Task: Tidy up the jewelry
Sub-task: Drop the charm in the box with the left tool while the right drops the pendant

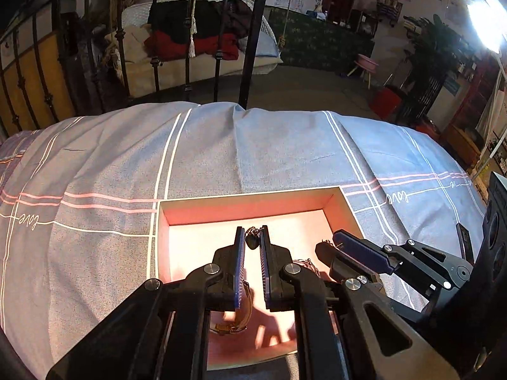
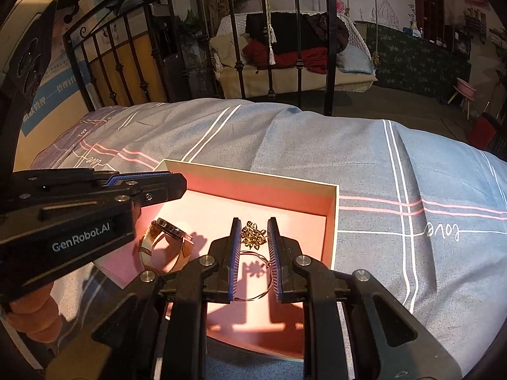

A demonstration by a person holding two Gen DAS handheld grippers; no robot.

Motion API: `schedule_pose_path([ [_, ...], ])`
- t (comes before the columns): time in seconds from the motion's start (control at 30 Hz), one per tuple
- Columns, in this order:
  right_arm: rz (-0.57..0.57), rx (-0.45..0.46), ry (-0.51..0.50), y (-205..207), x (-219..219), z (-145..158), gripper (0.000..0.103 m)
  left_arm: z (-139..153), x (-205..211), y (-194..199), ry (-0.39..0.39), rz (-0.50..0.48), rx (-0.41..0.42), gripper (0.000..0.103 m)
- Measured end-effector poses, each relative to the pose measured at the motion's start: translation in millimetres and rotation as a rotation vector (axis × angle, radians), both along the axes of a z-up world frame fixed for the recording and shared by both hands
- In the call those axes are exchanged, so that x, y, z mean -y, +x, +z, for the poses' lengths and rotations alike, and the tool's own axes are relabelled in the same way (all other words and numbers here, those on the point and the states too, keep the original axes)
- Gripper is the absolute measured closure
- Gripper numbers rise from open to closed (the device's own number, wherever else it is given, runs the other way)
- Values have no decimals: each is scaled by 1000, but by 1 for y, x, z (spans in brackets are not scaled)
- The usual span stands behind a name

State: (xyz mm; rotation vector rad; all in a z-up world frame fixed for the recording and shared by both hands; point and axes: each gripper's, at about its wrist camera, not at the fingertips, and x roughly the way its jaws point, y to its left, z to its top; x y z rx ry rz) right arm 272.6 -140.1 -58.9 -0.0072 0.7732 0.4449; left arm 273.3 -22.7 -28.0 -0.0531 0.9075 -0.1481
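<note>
One open box, one wristwatch, two necklaces, two tongs.

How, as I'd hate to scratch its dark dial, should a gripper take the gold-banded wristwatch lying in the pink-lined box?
Grip the gold band, away from the dial. The gold-banded wristwatch seems to rest on its side in the pink-lined box, with the band's loop open upward. Coming from above, one finger inside the loop and one outside, looks safest.
</note>
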Motion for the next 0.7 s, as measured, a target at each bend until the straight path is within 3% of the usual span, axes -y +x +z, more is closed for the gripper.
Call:
schedule_pose_path([
  [0.2,13,-28,-13,5,-5,-13,85,-15,1,9,18,1,-41,94],
  [0.7,32,-56,-23,7,-9,-27,85,-30,8,14,77,-21,-58,94],
])
